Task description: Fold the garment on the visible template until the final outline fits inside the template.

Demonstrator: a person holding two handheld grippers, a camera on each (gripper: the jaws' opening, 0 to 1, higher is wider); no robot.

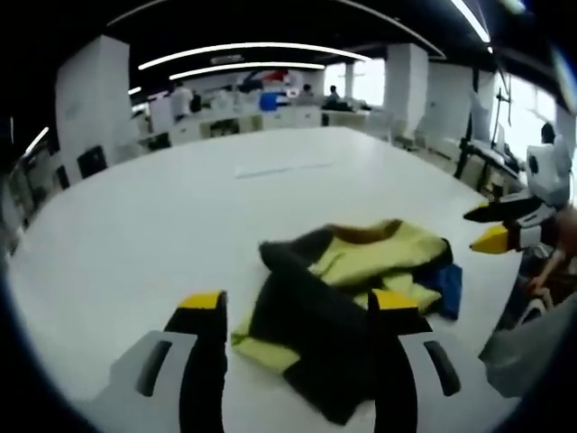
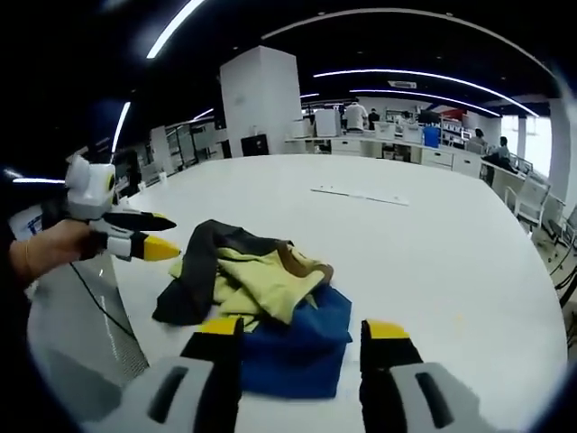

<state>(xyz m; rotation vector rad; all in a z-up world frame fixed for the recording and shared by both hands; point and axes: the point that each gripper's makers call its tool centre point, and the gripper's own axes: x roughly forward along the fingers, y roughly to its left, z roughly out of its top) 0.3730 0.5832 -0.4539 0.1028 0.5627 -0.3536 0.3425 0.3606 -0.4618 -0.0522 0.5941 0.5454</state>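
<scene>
A crumpled garment (image 1: 361,271) of black, yellow-green and blue cloth with a brown collar lies in a heap on the white table (image 1: 180,216). In the left gripper view my left gripper (image 1: 299,305) is open, just short of the heap's black part and holding nothing. My right gripper (image 1: 494,227) comes in from the right, also open, above the table's edge. In the right gripper view my right gripper (image 2: 304,329) stands open over the blue part of the garment (image 2: 270,280). A hand (image 2: 45,248) holds my left gripper (image 2: 160,234) open at the left, beside the heap.
A thin pale strip (image 2: 359,195) lies on the table beyond the garment, also visible as the strip (image 1: 281,169). Desks with people (image 2: 397,135) and a white pillar (image 2: 261,95) stand behind the table. Chairs (image 2: 541,203) line the right edge.
</scene>
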